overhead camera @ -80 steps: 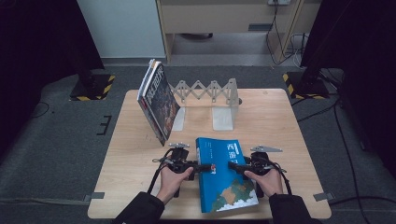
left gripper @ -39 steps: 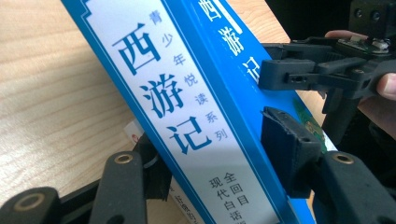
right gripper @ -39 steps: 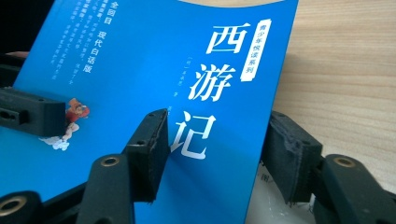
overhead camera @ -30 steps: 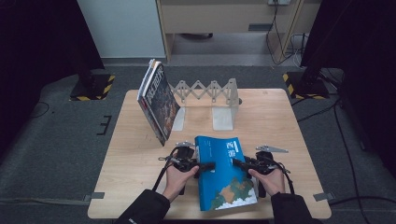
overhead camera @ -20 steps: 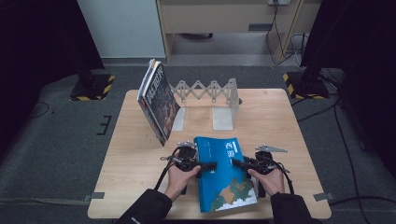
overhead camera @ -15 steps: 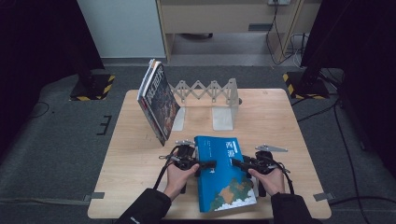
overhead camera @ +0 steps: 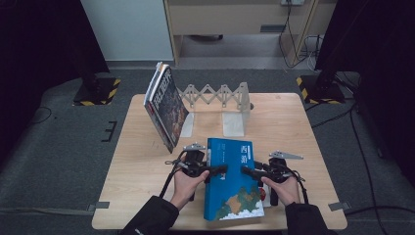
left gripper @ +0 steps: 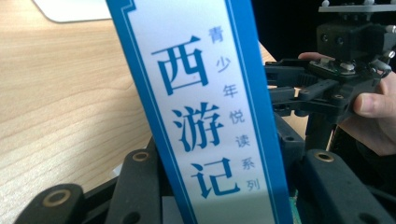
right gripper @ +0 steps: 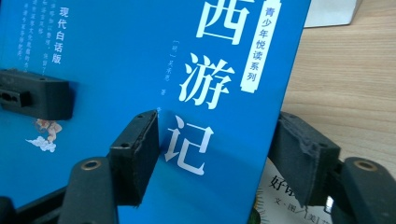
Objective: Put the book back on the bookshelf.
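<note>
A blue book (overhead camera: 232,186) with white Chinese title characters sits at the front middle of the wooden table (overhead camera: 303,132). My left gripper (overhead camera: 220,170) is shut on its spine side; in the left gripper view the spine (left gripper: 210,116) stands between the two black jaws of that gripper (left gripper: 224,182). My right gripper (overhead camera: 247,171) is shut on the book's right edge, one pad on the blue cover (right gripper: 116,60) and the other under the edge, as the right gripper (right gripper: 219,149) view shows. The right gripper (left gripper: 327,88) faces the left one across the book.
A second book with a white cover (right gripper: 280,196) lies under the blue one. A dark-covered book (overhead camera: 166,107) leans upright at the back left against an extendable metal book rack (overhead camera: 220,95) with a white end plate (overhead camera: 234,122).
The blue book and both grippers have shifted slightly away from me and the book has wobbled a little. Both holds look the same.
</note>
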### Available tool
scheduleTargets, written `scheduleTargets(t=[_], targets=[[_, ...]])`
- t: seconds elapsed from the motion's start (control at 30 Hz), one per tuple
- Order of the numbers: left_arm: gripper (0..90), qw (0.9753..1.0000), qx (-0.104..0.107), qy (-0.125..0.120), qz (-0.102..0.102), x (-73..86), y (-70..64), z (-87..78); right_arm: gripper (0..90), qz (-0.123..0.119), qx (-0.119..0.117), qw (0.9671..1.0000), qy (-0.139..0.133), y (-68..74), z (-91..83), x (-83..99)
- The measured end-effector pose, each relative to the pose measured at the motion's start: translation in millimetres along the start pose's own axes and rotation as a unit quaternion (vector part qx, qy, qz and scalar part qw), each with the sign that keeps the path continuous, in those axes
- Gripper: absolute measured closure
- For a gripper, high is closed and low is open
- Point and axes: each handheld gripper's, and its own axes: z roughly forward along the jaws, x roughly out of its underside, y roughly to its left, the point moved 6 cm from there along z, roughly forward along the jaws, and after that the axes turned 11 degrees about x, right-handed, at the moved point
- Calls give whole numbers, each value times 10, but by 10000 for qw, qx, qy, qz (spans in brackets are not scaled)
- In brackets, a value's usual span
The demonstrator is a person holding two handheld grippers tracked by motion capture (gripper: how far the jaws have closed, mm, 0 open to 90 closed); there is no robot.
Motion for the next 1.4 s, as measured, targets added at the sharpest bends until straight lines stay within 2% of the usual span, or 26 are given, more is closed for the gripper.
scheduleTargets(t=[0.07,0.17,0.2,0.33,0.43,0.53,0.73,0.87,0.97,1.17,1.27,1.4], targets=[[561,10000,21,-45,47,-14,-22,-7,403,-24,9,10000,-9,-10,-39,-27],[567,9998,70,-118,127,-46,-56,-23,448,-1,7,9998,-212,-4,-83,-72],[569,9998,65,-124,154,-52,-63,-26,463,58,-8,9996,-269,3,-102,-90],[566,9997,2,-116,215,-60,-75,-16,510,-1,-24,9993,-361,9,-132,-105],[566,9997,43,-180,170,-67,-78,-12,531,-160,-99,9990,-416,37,-150,-117],[542,9992,210,-336,60,-79,-100,1,548,-244,-240,9984,-447,94,-157,-129],[585,9990,156,-416,6,-87,-89,-22,538,-333,-260,9982,-433,104,-171,-125],[597,9993,123,-348,93,-125,-127,-56,521,-318,-375,9973,-551,108,-180,-147],[602,9993,132,-331,150,-150,-159,-85,503,-395,-484,9959,-655,123,-189,-170],[607,9989,142,-348,283,-232,-255,-178,459,-279,-625,9944,-811,129,-245,-212],[607,9985,152,-438,287,-292,-287,-265,446,-208,-617,9939,-889,99,-271,-233],[608,9976,81,-583,355,-366,-309,-384,434,-177,-422,9944,-950,16,-300,-244]])
